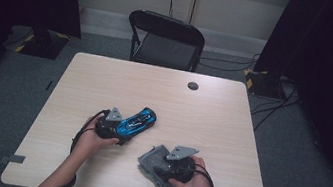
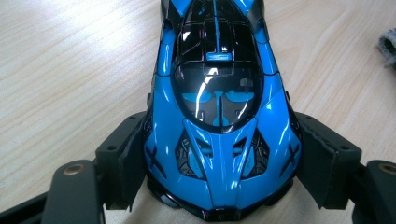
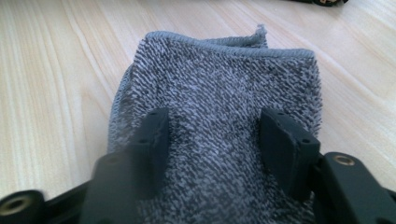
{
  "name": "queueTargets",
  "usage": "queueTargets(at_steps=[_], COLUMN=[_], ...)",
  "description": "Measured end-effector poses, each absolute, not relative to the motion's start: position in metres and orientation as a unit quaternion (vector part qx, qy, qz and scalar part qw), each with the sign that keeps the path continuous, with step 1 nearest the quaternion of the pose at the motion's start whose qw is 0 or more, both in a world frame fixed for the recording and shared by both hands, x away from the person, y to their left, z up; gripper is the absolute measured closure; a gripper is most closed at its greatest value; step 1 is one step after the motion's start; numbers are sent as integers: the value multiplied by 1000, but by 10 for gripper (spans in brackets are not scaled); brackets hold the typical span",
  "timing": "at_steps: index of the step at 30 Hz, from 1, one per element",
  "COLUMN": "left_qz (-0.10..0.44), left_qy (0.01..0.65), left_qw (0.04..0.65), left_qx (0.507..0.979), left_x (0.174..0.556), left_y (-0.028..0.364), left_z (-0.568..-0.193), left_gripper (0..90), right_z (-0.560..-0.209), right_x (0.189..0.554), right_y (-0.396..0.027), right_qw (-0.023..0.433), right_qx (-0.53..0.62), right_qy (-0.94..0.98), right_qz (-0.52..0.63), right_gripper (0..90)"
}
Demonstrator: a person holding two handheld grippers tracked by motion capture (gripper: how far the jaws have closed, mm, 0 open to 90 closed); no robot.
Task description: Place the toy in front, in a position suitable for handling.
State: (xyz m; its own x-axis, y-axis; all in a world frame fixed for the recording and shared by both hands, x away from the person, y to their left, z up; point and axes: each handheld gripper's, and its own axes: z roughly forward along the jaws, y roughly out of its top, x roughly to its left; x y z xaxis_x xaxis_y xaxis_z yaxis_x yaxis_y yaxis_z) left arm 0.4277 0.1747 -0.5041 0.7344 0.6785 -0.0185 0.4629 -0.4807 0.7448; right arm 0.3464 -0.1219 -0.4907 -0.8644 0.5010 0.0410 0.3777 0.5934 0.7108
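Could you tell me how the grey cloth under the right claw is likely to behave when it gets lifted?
The grey cloth looks like soft terry, so it will probably sag and unfold. Its nubby weave should resist slipping. It is likely light, so it may drag across the table.

High view looks down on the table (image 1: pixel 106 79) — tool cameras sit close.

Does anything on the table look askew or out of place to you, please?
Nothing is damaged or spilled. The grey cloth lies rumpled, one far corner curled up, and the blue toy car sits diagonally on the table.
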Motion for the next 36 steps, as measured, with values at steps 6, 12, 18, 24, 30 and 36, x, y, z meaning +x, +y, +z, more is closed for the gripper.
queueTargets(at_steps=[6,12,18,24,30,36], left_qz=[141,140,140,140,140,140], left_qy=[336,336,336,335,335,335], left_qw=[382,382,383,384,384,384], left_qx=[849,849,849,849,849,849], left_x=[428,428,428,428,428,428], left_y=[175,175,175,175,175,175], left_z=[-504,-504,-504,-504,-504,-504], left_gripper=[254,254,254,254,253,254], right_z=[-494,-493,-491,-489,-485,-480], right_x=[346,348,348,350,354,358], right_y=[-123,-121,-119,-119,-118,-119], right_qw=[86,86,95,87,77,71], right_qx=[265,285,285,292,295,301], right_qy=[876,871,875,876,880,882], right_qz=[393,390,379,375,365,355], right_gripper=[584,687,748,782,798,812])
